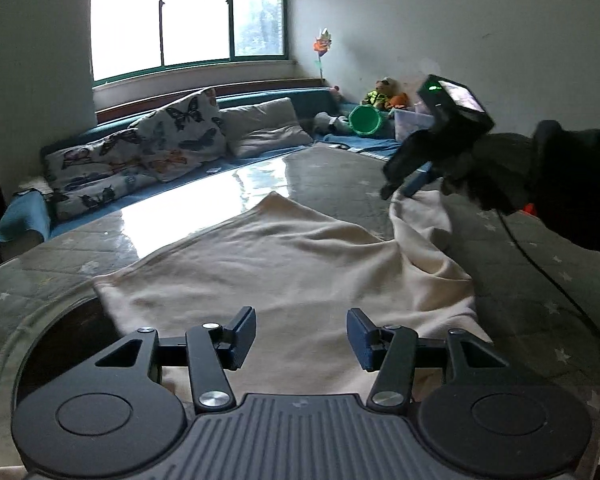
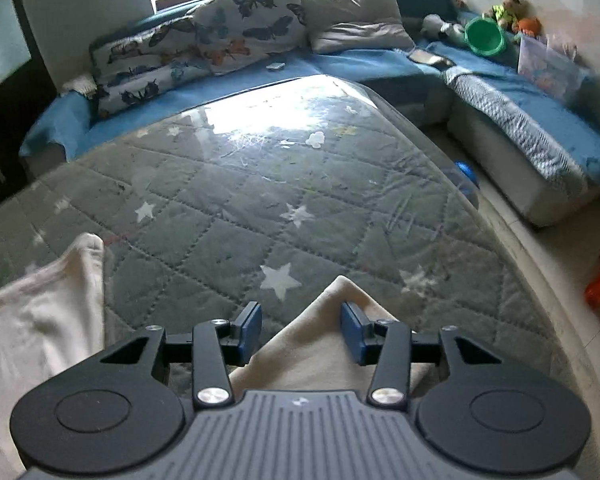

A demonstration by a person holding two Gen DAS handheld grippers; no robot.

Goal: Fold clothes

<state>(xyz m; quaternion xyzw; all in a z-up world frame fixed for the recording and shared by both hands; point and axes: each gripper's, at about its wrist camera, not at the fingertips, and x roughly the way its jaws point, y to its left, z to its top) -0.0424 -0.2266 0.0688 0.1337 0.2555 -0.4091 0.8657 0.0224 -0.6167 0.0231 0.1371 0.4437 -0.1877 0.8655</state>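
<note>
Cream cloth (image 1: 284,272) lies spread on the tabletop (image 2: 260,184). Left tool (image 1: 301,338) hovers spread over its near edge; right tool (image 2: 300,334), spread, straddles a corner. Next: pinch and fold over.

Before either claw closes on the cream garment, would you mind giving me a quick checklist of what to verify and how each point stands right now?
1. Left claw open: ok, fingers spread apart over the cream garment.
2. Right claw open: ok, a corner of the garment lies between its fingers.
3. Right claw actually gripping that corner: not ok, the jaws are apart.
4. Garment flat for folding: not ok, its right side is bunched and lifted.
5. Space ahead on the quilted star cover: ok, bare.
6. Garment's near edge: cannot tell, the claws hide it.
</note>
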